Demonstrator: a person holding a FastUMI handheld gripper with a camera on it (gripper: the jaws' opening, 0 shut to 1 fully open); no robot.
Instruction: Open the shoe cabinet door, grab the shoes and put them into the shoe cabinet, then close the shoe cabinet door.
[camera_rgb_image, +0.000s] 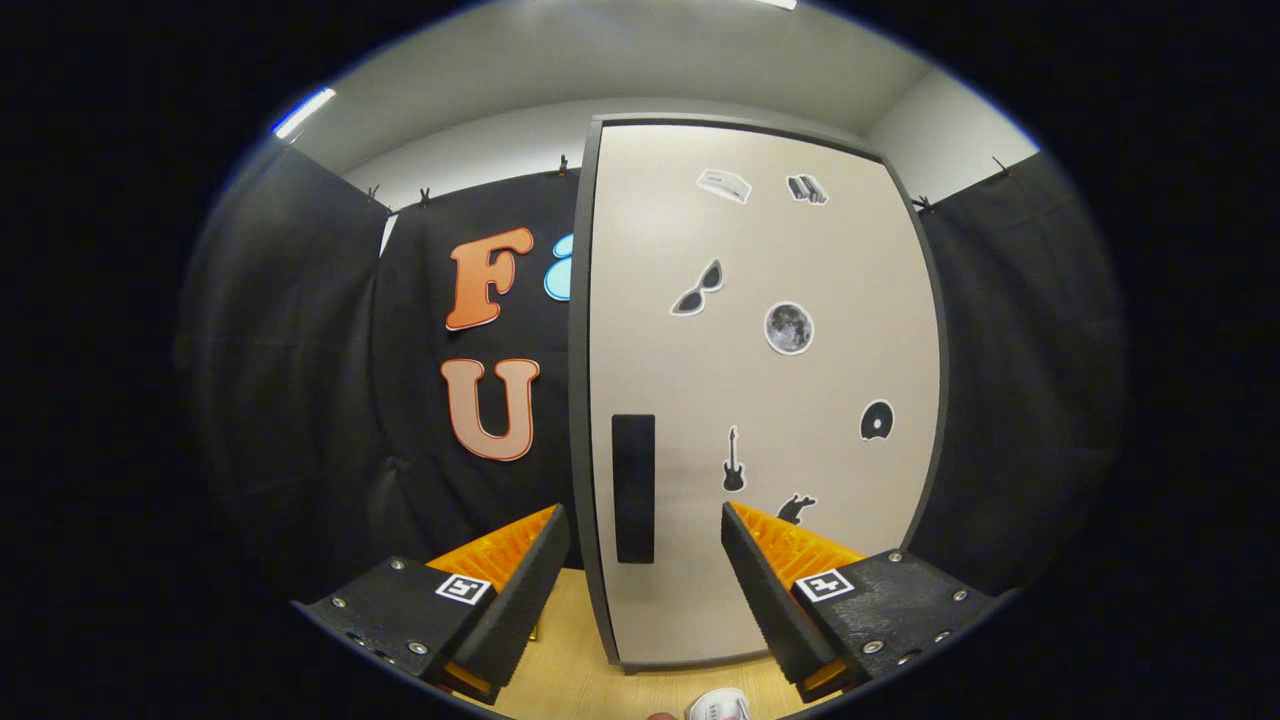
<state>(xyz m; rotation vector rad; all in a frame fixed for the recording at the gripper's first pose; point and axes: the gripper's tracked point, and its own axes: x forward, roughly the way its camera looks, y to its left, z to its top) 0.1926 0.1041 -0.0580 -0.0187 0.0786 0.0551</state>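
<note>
The shoe cabinet (760, 400) stands upright just ahead of my fingers, its pale door shut and dotted with small stickers. A dark rectangular handle (633, 488) sits near the door's left edge, in line with the gap between my fingers and a little beyond them. My gripper (645, 530) is open, with nothing between the fingers. A bit of a white shoe (717, 707) shows on the wooden floor below, between the finger bases.
The cabinet rests on a light wooden floor (570, 650). Black cloth walls (300, 400) close in the booth to the left and right of the cabinet. A white wall and ceiling rise above the cloth.
</note>
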